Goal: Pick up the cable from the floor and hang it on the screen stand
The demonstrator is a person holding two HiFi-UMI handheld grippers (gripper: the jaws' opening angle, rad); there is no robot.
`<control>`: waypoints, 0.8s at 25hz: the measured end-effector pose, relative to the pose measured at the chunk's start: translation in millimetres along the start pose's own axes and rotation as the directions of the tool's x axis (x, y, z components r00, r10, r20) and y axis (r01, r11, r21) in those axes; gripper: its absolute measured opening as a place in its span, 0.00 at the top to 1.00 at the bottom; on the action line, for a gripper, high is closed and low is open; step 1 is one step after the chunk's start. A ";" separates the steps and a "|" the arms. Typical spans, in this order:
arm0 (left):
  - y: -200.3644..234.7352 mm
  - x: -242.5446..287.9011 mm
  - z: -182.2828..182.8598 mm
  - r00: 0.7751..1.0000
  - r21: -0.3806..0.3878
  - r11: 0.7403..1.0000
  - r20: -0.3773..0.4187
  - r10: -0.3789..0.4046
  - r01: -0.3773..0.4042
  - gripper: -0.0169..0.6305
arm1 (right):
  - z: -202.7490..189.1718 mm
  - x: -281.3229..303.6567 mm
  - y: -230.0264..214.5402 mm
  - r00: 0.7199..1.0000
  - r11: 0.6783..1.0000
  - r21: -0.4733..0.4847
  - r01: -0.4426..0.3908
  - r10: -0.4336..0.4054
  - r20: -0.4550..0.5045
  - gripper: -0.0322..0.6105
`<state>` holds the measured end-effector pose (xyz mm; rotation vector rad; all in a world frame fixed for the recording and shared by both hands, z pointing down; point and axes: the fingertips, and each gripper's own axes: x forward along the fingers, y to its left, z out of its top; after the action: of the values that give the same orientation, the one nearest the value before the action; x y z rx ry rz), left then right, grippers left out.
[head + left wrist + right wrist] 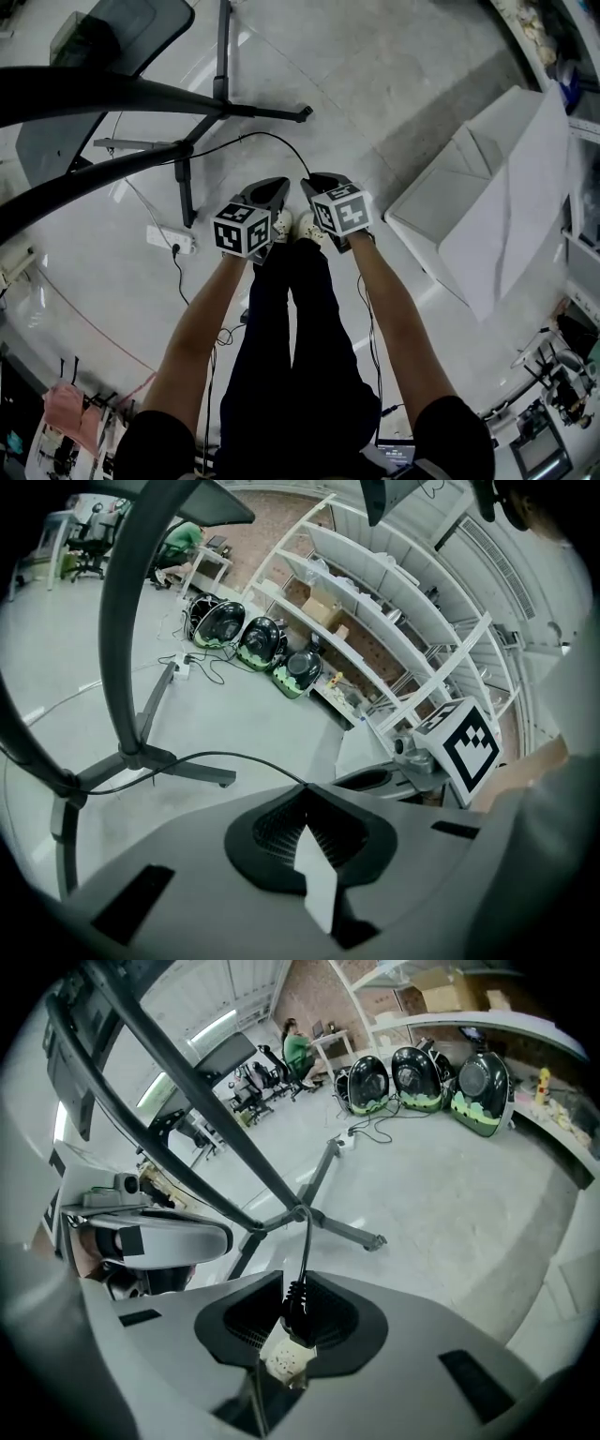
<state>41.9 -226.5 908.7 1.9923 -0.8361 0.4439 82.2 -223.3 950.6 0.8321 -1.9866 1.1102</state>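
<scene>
Smooth, glossy grey concrete floor [375,84] w/ glare patches is seen in a workshop. Curved white open shelving [394,621] is ranged along the far right, and rounded black-and-green cases [417,1077] are lined up on the floor by it. A folded white cardboard box [497,197] is set at right, and a white plastic power strip [170,238] at left.

The screen stand [222,66], black metal tube w/ splayed legs, is placed far left; its post is cut off by the top edge. The cable [272,138], thin, black and rubbery, is run in an arc from near the stand's legs to the right gripper [307,184]. Its black ribbed plug [296,1307] is clamped between the right jaws, which are part closed on it. A pale dotted piece [286,1358] is seen below the plug; what it is can't be made out.

The left gripper [283,184] is held just beside the right one. Its jaws are met at the tips and nothing is gripped. A pale wedge [314,874] between its pads isn't identifiable. Black/white square markers are carried on both cubes [242,227].
</scene>
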 end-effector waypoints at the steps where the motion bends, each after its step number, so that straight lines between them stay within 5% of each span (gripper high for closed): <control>1: -3.6 -5.2 3.5 1.000 0.004 1.000 0.000 0.000 0.000 0.96 | 4.1 -6.9 4.7 1.000 1.000 -0.007 0.002 -0.002 0.003 0.81; 20: -99.3 -85.6 77.3 0.998 0.029 0.999 0.054 -0.036 0.035 0.96 | 92.1 -162.0 63.3 0.980 0.975 -0.173 0.139 -0.111 0.164 0.81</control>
<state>50.5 -223.1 756.8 2.0502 -0.8312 0.3840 96.0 -246.8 755.8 0.9541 -2.0938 0.7971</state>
